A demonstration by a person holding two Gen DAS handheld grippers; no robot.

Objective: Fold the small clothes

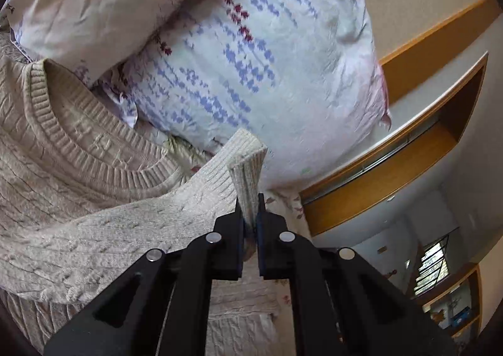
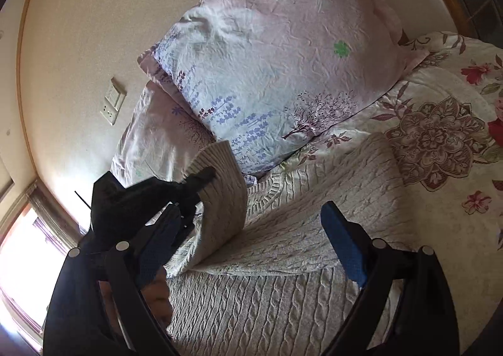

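A cream cable-knit sweater [image 1: 78, 199] lies on the bed; it also shows in the right wrist view [image 2: 283, 293]. My left gripper [image 1: 250, 211] is shut on the ribbed cuff of its sleeve [image 1: 248, 167] and holds the cuff lifted above the sweater's body. In the right wrist view the left gripper [image 2: 201, 178] holds that sleeve [image 2: 220, 199] up, curling over the body. My right gripper [image 2: 251, 258] is open and empty, low over the sweater's body. The ribbed neckline [image 1: 94, 148] faces the pillows.
Two floral pillows [image 2: 267, 57] lean against the wall at the head of the bed. A flowered bedsheet [image 2: 440, 142] lies to the right of the sweater. A wooden headboard shelf [image 1: 408, 151] is beside the pillow. A wall socket [image 2: 113, 101] is on the wall.
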